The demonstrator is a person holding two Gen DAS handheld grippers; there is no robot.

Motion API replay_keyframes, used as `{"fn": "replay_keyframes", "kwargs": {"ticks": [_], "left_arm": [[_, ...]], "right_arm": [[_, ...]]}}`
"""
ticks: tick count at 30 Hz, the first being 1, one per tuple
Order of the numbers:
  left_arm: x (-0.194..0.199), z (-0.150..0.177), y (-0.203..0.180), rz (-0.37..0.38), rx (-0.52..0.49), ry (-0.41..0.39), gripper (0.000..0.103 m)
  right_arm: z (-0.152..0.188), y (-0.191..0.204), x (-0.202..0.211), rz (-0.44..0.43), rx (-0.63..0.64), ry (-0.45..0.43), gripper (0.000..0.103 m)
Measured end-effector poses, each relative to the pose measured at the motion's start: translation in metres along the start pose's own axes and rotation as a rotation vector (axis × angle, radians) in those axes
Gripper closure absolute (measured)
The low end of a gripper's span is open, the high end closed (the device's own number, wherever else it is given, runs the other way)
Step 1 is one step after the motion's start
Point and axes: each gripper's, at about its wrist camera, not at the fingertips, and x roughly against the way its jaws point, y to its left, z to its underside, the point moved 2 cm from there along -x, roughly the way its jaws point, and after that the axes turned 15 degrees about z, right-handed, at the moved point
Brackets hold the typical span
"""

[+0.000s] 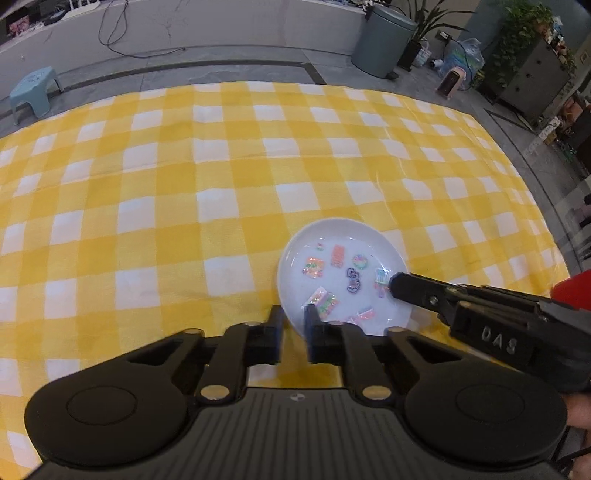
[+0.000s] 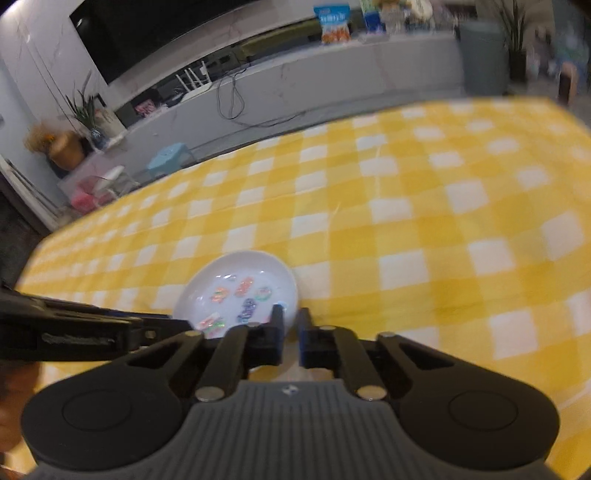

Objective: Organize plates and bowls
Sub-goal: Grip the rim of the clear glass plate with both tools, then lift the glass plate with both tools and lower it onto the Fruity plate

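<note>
A white plate (image 1: 332, 230) with several colourful stickers inside lies on the yellow checked tablecloth (image 1: 184, 184), near its front edge. My left gripper (image 1: 293, 314) is shut on the plate's near left rim, one finger outside and one inside. In the same view, my right gripper (image 1: 396, 286) reaches in from the right over the opposite rim. In the right wrist view, the right gripper (image 2: 290, 314) is shut on the right rim of the plate (image 2: 240, 260). There the left gripper (image 2: 166, 325) comes in from the left at the plate's other side.
The checked cloth (image 2: 443, 221) spreads wide beyond the plate. Off the table stand a blue stool (image 1: 33, 88), a grey bin (image 1: 384, 40), potted plants (image 1: 524, 33) and a dark cabinet (image 1: 535, 85). A red sleeve (image 1: 572, 291) shows at the right.
</note>
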Motion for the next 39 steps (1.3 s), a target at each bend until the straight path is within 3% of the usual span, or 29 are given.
{"fn": "replay_keyframes", "kwargs": {"ticks": [11, 26, 31, 39], "left_arm": [[0.015, 0.003, -0.016, -0.029, -0.041, -0.050, 0.094], [0.108, 0.019, -0.060, -0.026, -0.071, -0.213, 0.094], [0.132, 0.040, -0.073, 0.008, -0.068, -0.253, 0.094], [0.150, 0.082, -0.098, 0.026, -0.092, -0.248, 0.094]], "right_arm": [[0.001, -0.002, 0.021, -0.038, -0.017, -0.027, 0.102], [-0.003, 0.021, 0.130, -0.122, -0.027, -0.164, 0.102], [0.006, 0.021, 0.168, -0.139, -0.062, -0.184, 0.102], [0.048, 0.015, 0.213, -0.137, 0.002, -0.179, 0.102]]}}
